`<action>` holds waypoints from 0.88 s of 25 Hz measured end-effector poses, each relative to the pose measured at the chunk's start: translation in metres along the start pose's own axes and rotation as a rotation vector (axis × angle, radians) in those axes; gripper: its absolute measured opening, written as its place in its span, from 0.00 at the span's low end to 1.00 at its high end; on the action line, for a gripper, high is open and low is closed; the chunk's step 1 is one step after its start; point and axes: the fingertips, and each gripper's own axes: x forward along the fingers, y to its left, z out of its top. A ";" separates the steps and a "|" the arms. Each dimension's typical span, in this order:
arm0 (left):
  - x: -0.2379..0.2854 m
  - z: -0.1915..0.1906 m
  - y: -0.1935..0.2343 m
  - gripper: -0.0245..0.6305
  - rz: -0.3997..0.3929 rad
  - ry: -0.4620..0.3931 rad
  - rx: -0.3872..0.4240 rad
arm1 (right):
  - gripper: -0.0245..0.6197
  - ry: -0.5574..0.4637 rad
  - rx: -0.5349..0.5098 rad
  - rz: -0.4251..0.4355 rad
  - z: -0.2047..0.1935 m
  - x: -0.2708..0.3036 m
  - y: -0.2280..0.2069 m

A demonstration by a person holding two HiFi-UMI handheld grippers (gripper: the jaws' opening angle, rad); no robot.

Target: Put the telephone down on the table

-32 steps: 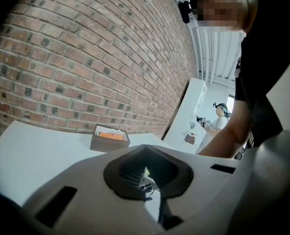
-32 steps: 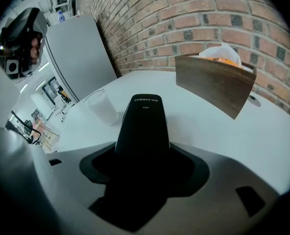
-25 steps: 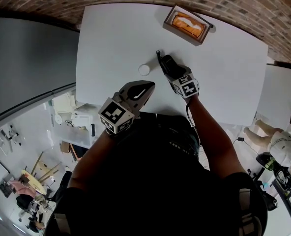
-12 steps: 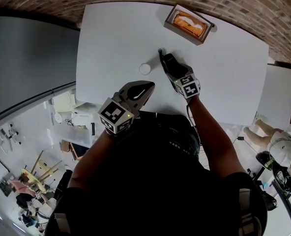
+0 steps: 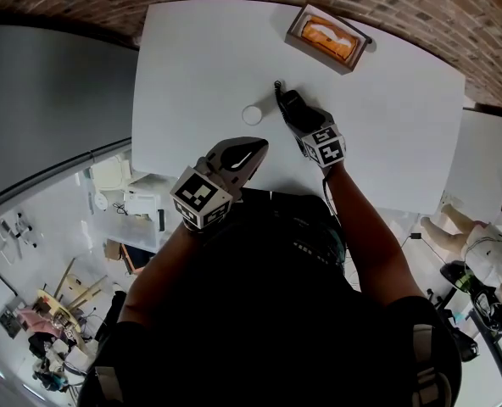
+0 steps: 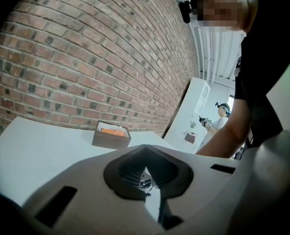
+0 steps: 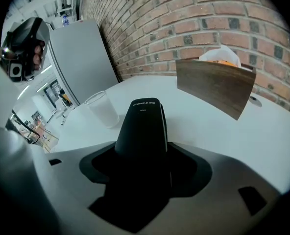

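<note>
The black telephone point(image 5: 285, 103) point(image 7: 142, 124) is clamped in my right gripper point(image 5: 297, 117) point(image 7: 143, 153), its antenna end pointing away from me over the middle of the white table point(image 5: 192, 58). I cannot tell whether the telephone touches the tabletop. My left gripper point(image 5: 241, 154) point(image 6: 146, 156) hovers at the table's near edge, to the left of the right one. Its jaws are shut with nothing between them.
A clear plastic cup point(image 5: 252, 114) point(image 7: 101, 109) stands just left of the telephone. A wooden box point(image 5: 327, 37) point(image 7: 216, 88) point(image 6: 111, 136) with orange contents sits at the far right by the brick wall point(image 5: 421, 7). A second white table point(image 5: 488, 164) stands to the right.
My right gripper has edged slightly farther over the table with the telephone in it. The left gripper has barely moved.
</note>
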 end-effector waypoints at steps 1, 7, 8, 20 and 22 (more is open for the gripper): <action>-0.001 -0.001 0.000 0.05 0.001 0.001 -0.002 | 0.47 -0.002 0.000 -0.001 0.001 0.000 0.000; -0.006 0.001 0.000 0.05 0.007 -0.007 0.008 | 0.47 -0.032 0.007 -0.004 0.006 -0.004 0.001; -0.007 0.002 -0.001 0.05 0.007 -0.008 0.012 | 0.47 -0.036 0.012 -0.003 0.007 -0.004 0.001; -0.018 0.015 -0.009 0.05 -0.008 -0.037 0.056 | 0.48 -0.123 0.013 -0.037 0.032 -0.037 0.006; -0.020 0.020 -0.012 0.05 -0.014 -0.045 0.066 | 0.48 -0.151 0.006 -0.047 0.039 -0.048 0.009</action>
